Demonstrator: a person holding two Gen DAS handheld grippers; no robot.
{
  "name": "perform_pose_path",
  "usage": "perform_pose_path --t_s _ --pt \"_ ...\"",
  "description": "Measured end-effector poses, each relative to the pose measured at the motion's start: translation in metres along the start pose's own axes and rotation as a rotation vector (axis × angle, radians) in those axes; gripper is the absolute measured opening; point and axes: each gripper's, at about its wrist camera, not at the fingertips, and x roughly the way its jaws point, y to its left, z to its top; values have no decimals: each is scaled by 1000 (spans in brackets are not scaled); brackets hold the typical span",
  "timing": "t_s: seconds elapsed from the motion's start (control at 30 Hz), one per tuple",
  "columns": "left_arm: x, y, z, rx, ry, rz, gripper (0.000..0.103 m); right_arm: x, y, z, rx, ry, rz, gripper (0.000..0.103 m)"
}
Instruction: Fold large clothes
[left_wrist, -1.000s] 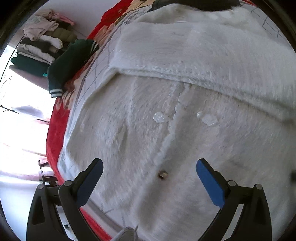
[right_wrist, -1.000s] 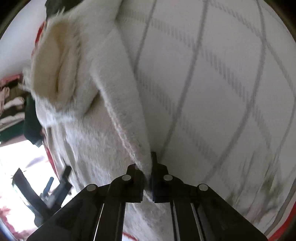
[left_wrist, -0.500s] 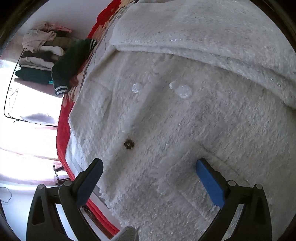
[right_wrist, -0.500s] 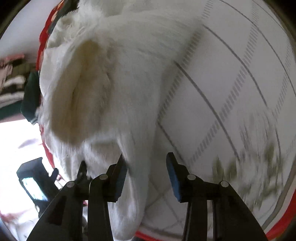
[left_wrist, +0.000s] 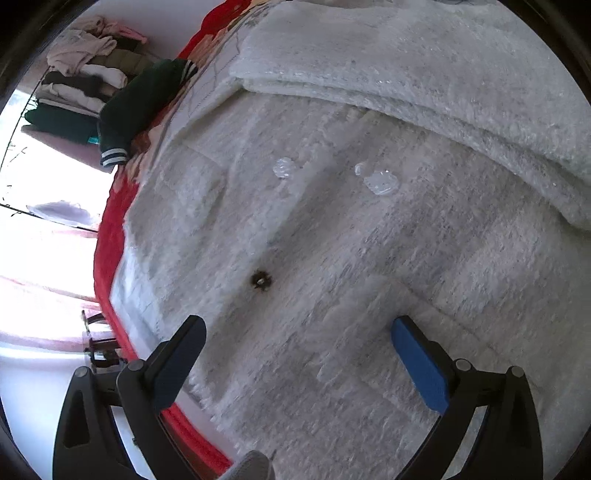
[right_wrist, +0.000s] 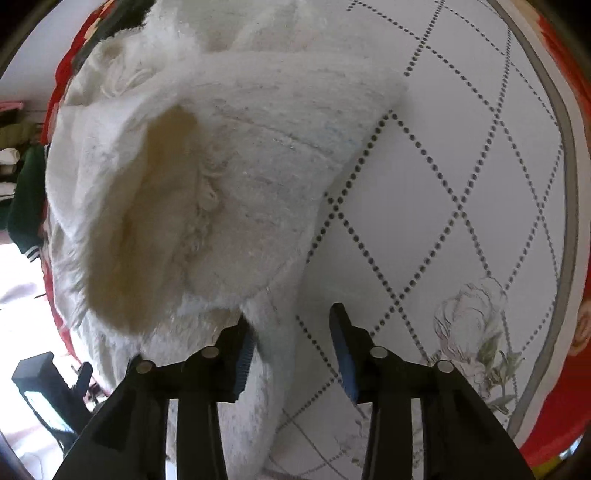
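**One white coat on the bed, both grippers released**

One fluffy white coat (left_wrist: 369, 258) lies spread over the bed, on a white bedspread (right_wrist: 461, 166) with dotted diamond lines and a red border. One sleeve (left_wrist: 424, 74) is folded across the upper part of the coat. On its front show two clear buttons (left_wrist: 283, 168) and one dark snap (left_wrist: 260, 281).

The left gripper (left_wrist: 295, 354) hovers over the coat front with its jaws wide apart, nothing between them. The right gripper (right_wrist: 291, 350) stands released, jaws partly apart; a fold of the coat lies beside its left finger, not pinched.

One dark green garment (left_wrist: 140, 103) lies at the bed's far edge, near one stack of folded clothes (left_wrist: 74, 88).
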Motion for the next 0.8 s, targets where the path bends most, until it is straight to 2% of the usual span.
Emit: perform_pose_path --t_s 0.1,0.23,0.4,0.57,0.63,0.73,0.8 --pt "-30 0 -13 56 -49 75 103 -17 -11 -9 2 -19 4 51" --pt "-70 -13 -45 141 -83 74 103 -41 -44 -38 25 -43 -37 52" --pt "-105 -62 -97 332 -112 68 103 -59 -101 -89 142 -50 -78 52" --pt "-107 -120 -141 516 -189 149 103 -63 -143 -109 242 -59 -143 52" --pt "-100 -135 -147 549 -196 179 103 -66 -157 -110 277 -63 -147 52" --pt "-94 -144 -143 546 -174 198 103 -81 -186 -102 300 -79 -144 52" --pt "-111 -146 -143 538 -241 159 103 -88 -198 -98 311 -86 -140 52"
